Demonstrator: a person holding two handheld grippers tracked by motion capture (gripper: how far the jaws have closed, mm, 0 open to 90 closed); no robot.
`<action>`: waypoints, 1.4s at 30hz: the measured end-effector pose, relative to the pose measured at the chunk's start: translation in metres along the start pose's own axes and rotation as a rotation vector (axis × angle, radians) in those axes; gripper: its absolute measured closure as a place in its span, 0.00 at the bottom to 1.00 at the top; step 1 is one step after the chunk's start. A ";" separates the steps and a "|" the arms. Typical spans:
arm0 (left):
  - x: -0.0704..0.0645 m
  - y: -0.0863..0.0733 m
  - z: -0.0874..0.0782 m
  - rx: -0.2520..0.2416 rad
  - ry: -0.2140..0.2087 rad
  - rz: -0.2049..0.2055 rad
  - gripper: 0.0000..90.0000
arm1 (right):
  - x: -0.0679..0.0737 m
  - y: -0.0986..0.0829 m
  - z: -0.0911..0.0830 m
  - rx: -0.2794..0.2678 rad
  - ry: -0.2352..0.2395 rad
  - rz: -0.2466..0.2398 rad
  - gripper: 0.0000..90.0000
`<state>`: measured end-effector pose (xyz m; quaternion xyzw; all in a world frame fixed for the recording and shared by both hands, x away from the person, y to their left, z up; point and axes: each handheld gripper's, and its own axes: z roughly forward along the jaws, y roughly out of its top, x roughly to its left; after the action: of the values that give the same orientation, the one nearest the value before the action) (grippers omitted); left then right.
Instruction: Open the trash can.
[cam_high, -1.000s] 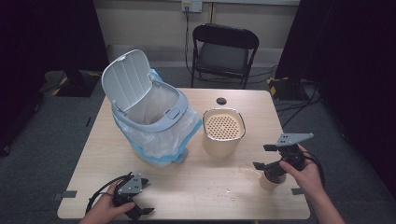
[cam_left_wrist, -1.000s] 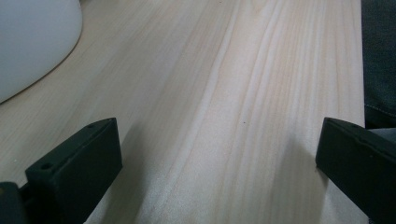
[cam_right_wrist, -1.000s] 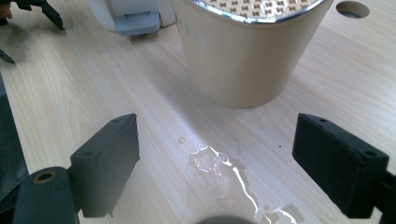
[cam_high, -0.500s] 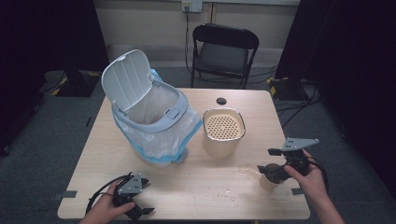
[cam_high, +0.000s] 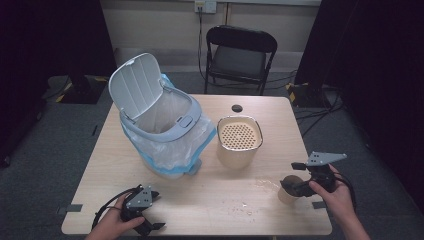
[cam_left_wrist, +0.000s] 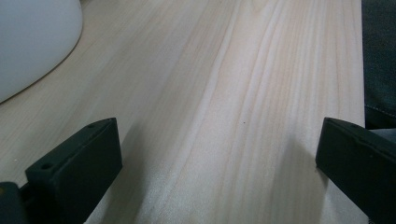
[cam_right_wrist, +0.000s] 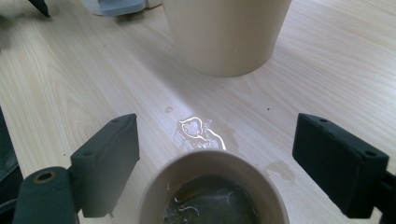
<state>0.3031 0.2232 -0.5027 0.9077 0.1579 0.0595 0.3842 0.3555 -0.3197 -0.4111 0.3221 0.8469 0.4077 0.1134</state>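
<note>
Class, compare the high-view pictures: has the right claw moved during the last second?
Yes. The right claw has dropped lower in the high view, toward the near edge of the table and away from the strainer pot.

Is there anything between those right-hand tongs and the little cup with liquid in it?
Nothing visible. The right tongs stand open with the cup directly between the jaws, which don't touch it. A small puddle lies just beyond.
</note>
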 end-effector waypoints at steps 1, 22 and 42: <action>0.000 0.000 0.000 0.000 0.000 0.000 0.00 | 0.000 -0.001 -0.001 0.000 0.000 0.002 0.16; 0.000 0.000 0.000 0.000 0.000 0.000 0.00 | 0.001 -0.034 -0.003 0.006 0.020 0.022 0.16; 0.000 0.000 0.000 0.000 0.001 -0.002 0.00 | -0.001 -0.057 0.005 -0.005 0.039 0.032 0.16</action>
<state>0.3029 0.2232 -0.5027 0.9075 0.1590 0.0596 0.3842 0.3323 -0.3432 -0.4581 0.3272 0.8427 0.4177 0.0910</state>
